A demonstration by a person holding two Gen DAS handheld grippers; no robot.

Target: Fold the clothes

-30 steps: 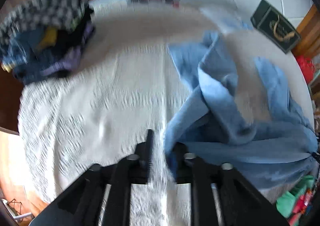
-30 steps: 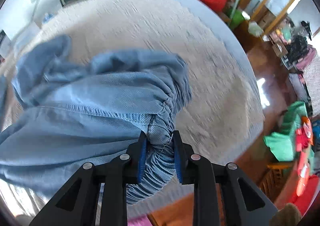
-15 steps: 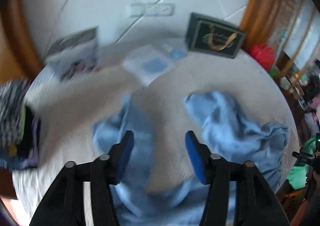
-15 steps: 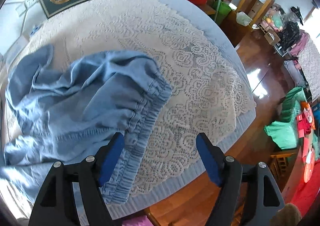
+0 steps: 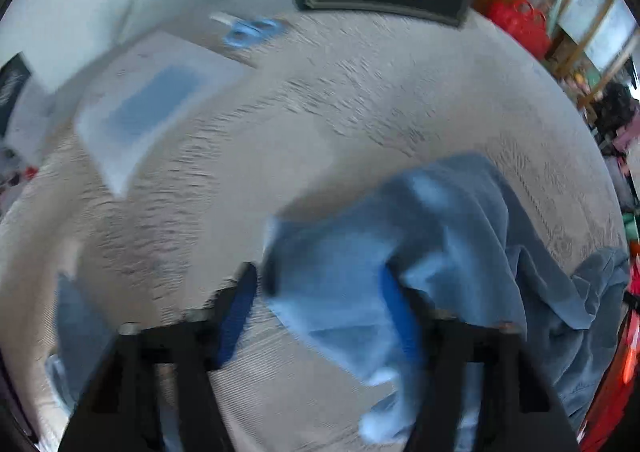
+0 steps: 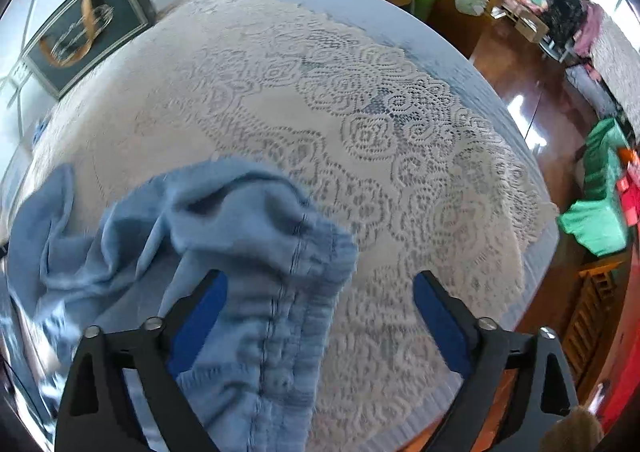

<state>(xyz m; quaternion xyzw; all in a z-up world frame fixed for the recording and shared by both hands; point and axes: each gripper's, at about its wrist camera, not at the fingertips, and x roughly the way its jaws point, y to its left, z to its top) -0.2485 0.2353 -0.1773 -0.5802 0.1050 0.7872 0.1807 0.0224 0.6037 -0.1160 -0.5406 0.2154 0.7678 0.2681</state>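
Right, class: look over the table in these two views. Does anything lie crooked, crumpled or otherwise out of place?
Yes. The blue garment lies bunched and twisted on the lace tablecloth, not flat, its gathered waistband reaching the near table edge. Neither the left hand-held gripper nor the right hand-held gripper grips it; both are open. Nothing looks spilled or damaged.
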